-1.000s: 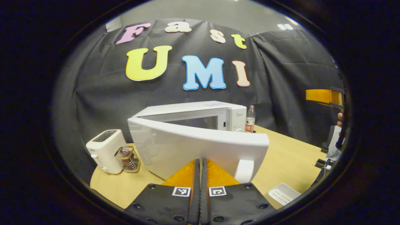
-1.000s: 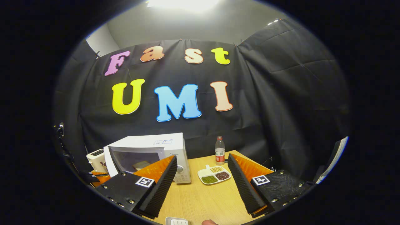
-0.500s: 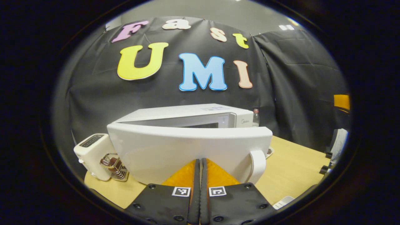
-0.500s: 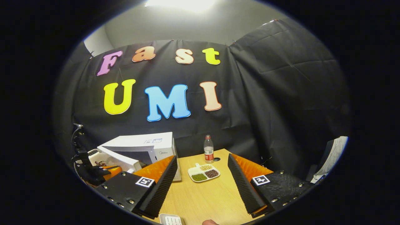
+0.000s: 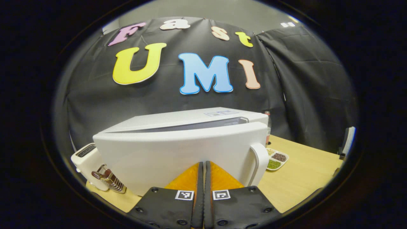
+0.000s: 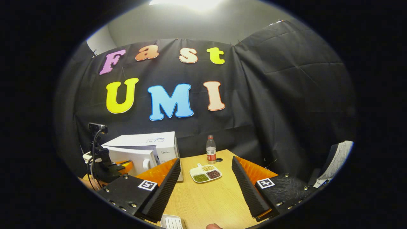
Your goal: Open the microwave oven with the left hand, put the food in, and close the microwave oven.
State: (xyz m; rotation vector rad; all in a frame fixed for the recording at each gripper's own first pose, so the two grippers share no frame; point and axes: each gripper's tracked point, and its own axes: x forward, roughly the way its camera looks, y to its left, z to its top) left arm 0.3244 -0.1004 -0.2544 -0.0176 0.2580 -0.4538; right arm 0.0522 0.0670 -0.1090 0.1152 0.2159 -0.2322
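Closing step in hand: left gripper [image 5: 203, 178] pressed together, tips against the microwave door [image 5: 178, 156], nearly shut beside its handle [image 5: 259, 162]. Right gripper [image 6: 205, 187] spread, holding nothing, above the table [image 6: 206, 203]. Next: push until latched; food presumably inside, unseen.
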